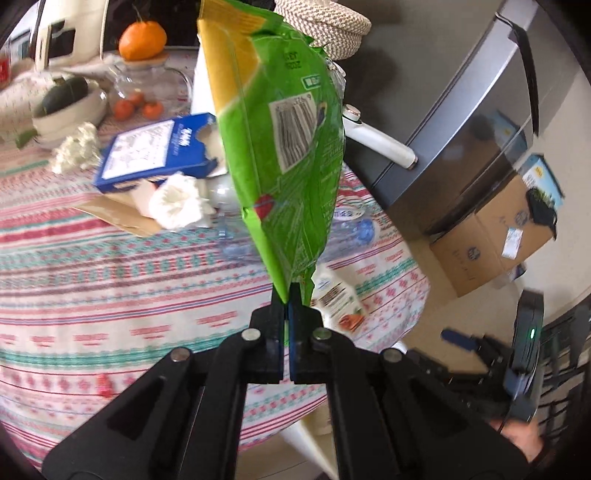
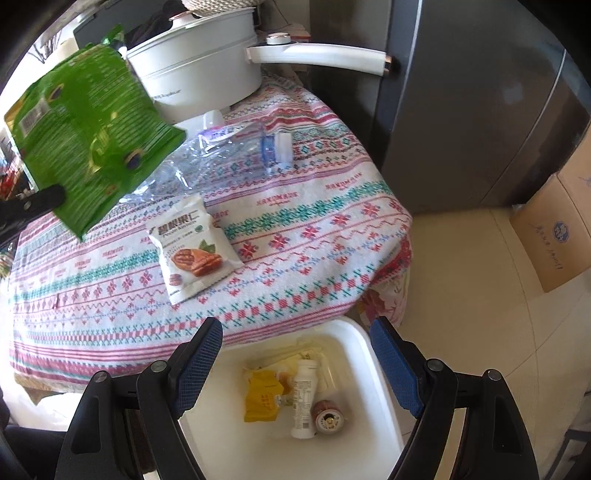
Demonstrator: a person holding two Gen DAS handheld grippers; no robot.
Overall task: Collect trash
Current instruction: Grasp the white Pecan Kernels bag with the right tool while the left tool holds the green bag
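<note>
My left gripper [image 1: 287, 301] is shut on the bottom corner of a green and yellow snack bag [image 1: 280, 140] and holds it up above the table. The bag also shows in the right wrist view [image 2: 92, 140], lifted at the left. My right gripper [image 2: 297, 345] is open and empty, above a white trash bin [image 2: 380, 398] beside the table. The bin holds a yellow wrapper [image 2: 262, 400], a white bottle [image 2: 304, 398] and a can [image 2: 328, 417]. A white nut packet [image 2: 192, 247] and a crushed clear plastic bottle [image 2: 221, 155] lie on the tablecloth.
A white pot [image 2: 199, 70] with a long handle stands at the back. A blue box [image 1: 155, 151], crumpled tissue [image 1: 177, 201], bowl [image 1: 66, 110] and orange [image 1: 142, 35] crowd the far table. A dark fridge [image 2: 461, 92] and cardboard boxes [image 2: 554, 229] stand to the right.
</note>
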